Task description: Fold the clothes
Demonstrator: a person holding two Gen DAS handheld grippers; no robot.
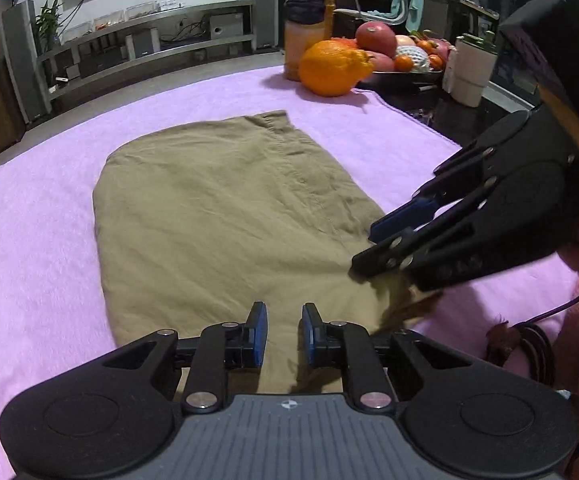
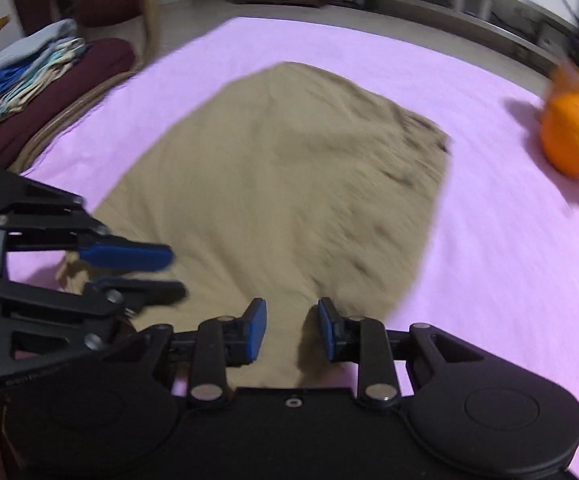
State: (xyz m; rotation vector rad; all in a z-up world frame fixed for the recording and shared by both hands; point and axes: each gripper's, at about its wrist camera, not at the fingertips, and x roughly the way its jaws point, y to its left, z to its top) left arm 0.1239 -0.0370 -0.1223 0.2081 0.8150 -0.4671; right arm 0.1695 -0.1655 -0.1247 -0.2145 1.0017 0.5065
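In the left wrist view, a khaki garment (image 1: 217,216) is seen lying flat on a pink towel (image 1: 41,264) that covers the table. Its long axis runs away from the camera, from the near edge toward a narrower far end with a stitched seam, which points to the large orange (image 1: 333,68) and the fruit bowl (image 1: 405,68). The left claw (image 1: 283,334) is held low over the near edge of the garment, with its blue pads (image 1: 259,332) apart and only cloth seen between them. The right claw (image 1: 369,248) comes in from the right, with its fingers spread and its lower tip touching the near right corner of the garment, where the cloth is bunched.

In the right wrist view, which is blurred, the garment (image 2: 289,184) is seen again spread on the pink towel (image 2: 489,264), with its length going away from the camera and its far end narrower. The right claw (image 2: 291,330) is open over the near edge. The left claw (image 2: 169,276) is seen at the left, apart, over the near left corner. A stack of folded clothes (image 2: 21,76) lies far left, beyond the table.
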